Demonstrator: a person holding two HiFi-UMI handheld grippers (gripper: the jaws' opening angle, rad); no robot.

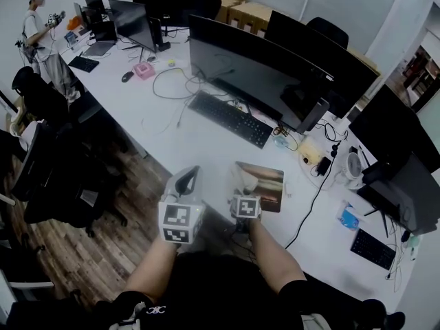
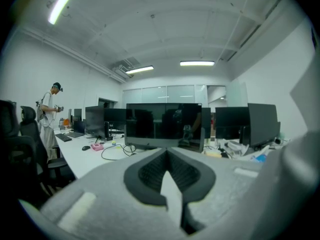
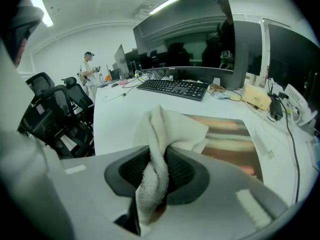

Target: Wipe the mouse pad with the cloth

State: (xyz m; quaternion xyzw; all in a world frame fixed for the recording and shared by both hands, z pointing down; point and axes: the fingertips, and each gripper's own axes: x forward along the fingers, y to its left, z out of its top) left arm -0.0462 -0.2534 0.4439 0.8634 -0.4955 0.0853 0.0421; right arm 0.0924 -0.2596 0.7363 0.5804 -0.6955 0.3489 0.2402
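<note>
Cloth pinched between right gripper fingers; left gripper fingers together, empty

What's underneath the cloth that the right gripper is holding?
The cloth, pinched in the right gripper, hangs over the left side of the mouse pad and the white desk beside it. That part of the pad is covered; contact cannot be told.
</note>
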